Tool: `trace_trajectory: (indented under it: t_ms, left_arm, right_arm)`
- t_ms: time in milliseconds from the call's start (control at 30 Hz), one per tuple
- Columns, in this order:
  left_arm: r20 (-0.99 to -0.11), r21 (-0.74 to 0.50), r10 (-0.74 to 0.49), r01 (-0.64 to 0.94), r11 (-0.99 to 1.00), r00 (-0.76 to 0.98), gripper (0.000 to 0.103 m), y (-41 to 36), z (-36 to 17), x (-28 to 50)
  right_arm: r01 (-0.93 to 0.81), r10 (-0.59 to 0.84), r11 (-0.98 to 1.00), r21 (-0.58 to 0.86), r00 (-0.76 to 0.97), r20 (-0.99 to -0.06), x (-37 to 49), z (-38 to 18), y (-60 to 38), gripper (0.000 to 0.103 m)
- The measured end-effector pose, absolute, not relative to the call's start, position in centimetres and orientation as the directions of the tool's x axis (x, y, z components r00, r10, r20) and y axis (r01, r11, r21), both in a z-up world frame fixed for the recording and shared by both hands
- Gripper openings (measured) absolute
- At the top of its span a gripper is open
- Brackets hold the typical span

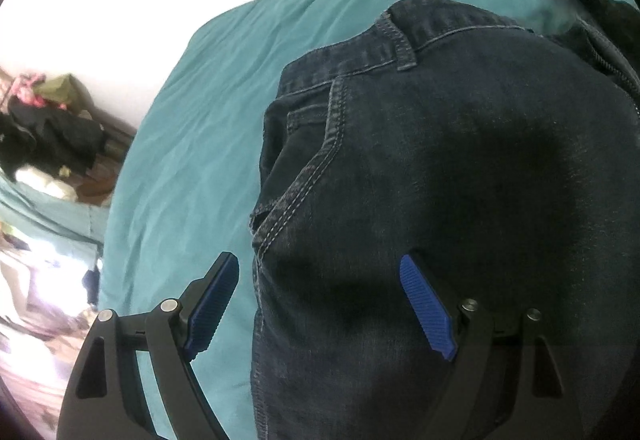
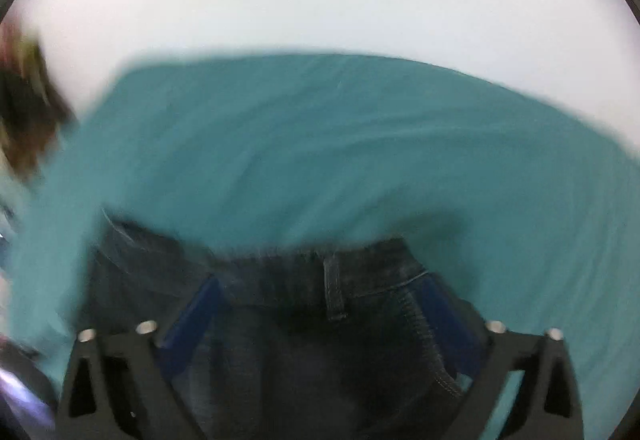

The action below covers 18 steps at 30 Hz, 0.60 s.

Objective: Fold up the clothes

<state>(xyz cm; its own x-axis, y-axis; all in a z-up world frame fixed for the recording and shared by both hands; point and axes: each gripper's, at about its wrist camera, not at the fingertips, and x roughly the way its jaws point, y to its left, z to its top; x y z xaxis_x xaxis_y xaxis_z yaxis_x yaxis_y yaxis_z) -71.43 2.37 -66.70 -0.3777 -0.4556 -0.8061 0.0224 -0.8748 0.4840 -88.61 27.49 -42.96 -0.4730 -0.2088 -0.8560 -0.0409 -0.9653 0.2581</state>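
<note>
On the bed's teal sheet (image 1: 192, 144) lie dark blue jeans (image 1: 460, 200), waistband away from me. My left gripper (image 1: 316, 304) is wide open, holding nothing; one finger sits over the sheet, the other over the denim near the pocket seam. My right gripper (image 2: 320, 316) is also spread wide, the waistband and belt loop (image 2: 334, 288) between its fingers; the blur hides any contact.

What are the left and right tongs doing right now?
Left tongs: open, over the side edge of the dark jeans, gripping nothing.
Right tongs: open around the jeans' waistband; the view is blurred, no clamp visible.
</note>
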Motion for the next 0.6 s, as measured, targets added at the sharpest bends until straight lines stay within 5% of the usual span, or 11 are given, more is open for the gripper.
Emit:
trace_trajectory:
  t_ms: [167,233,300,433,533,600]
  left_arm:
    - [-0.842,0.431,-0.417,0.039,-0.902,-0.343,0.084,1.8,-67.1,-71.2]
    - [-0.851,0.417,-0.404,0.035,-0.908,-0.335,0.084,1.5,-67.0,-71.1]
    - [-0.859,0.404,-0.393,0.037,-0.914,-0.327,0.084,1.2,-67.0,-71.0]
    - [-0.871,0.381,-0.379,0.057,-0.923,-0.311,0.084,0.4,-67.1,-70.6]
    - [-0.88,0.363,-0.368,0.073,-0.929,-0.3,0.085,-0.1,-67.2,-70.3]
    - [-0.881,0.362,-0.368,0.077,-0.929,-0.298,0.085,-0.2,-67.2,-70.2]
  right_arm:
    - [-0.201,0.176,-0.972,-0.12,-0.285,-0.942,-92.4,-48.3,35.9,0.101]
    - [-0.26,0.093,-0.965,-0.03,-0.234,-0.968,-92.2,-50.7,38.3,0.1]
    - [-0.305,-0.133,-0.931,0.203,-0.233,-0.963,-91.6,-53.0,39.1,0.1]
    - [-0.27,-0.215,-0.926,0.263,-0.196,-0.957,-91.2,-56.1,37.3,0.09]
    - [-0.146,-0.196,-0.961,0.236,-0.244,-0.95,-90.6,-55.8,34.1,0.024]
    - [-0.175,-0.209,-0.948,0.267,-0.292,-0.933,-90.0,-54.9,34.6,0.015]
